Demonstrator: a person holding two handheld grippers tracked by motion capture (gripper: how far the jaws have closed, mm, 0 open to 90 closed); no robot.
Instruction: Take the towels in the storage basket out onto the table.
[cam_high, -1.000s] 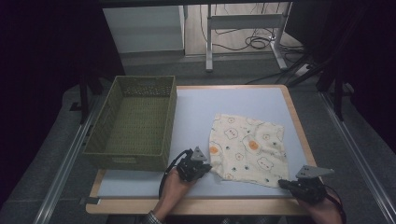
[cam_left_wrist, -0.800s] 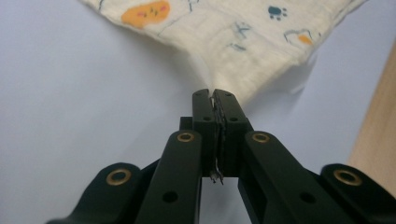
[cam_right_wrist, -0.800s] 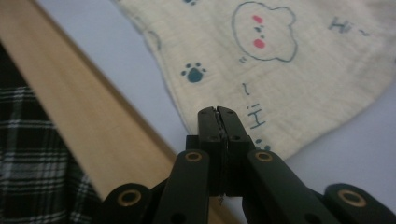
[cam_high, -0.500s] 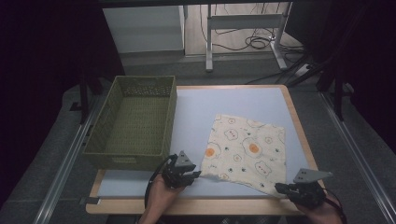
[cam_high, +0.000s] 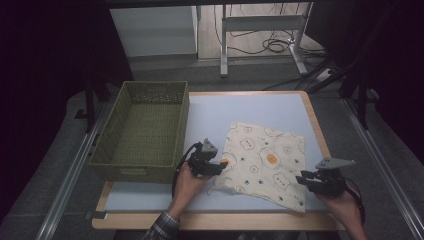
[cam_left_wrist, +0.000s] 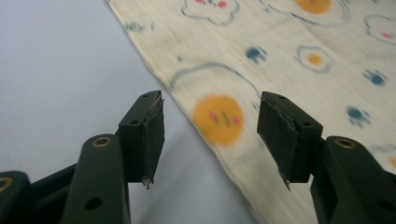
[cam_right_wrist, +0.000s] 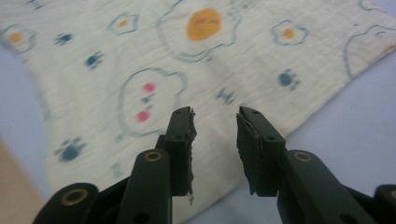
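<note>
1. Cream cloth (cam_high: 265, 162) printed with fried eggs, bears and paw marks, spread nearly flat on the pale blue tabletop (cam_high: 250, 110), toward its right half; near-left corner slightly rumpled.
2. Left claw (cam_high: 216, 167) at the cloth's left edge, held in a hand (cam_high: 186, 186) entering from the bottom; jaws spread wide in the left gripper view, straddling the hem beside an orange egg yolk (cam_left_wrist: 219, 120), nothing between them.
3. Right claw (cam_high: 306, 179) at the cloth's near-right edge, grey three-cornered plate on top; jaws parted narrowly in the right gripper view, empty, poised over the cloth's border close to a bear outline with pink cheeks (cam_right_wrist: 148, 100).
4. Green woven basket (cam_high: 142, 131) on the left of the tabletop, just beside the left claw, apart from the cloth.
5. Wooden rim of the tabletop visible along the near and right sides.
6. Checked sleeve (cam_high: 161, 229) at the lower edge of the high view.
</note>
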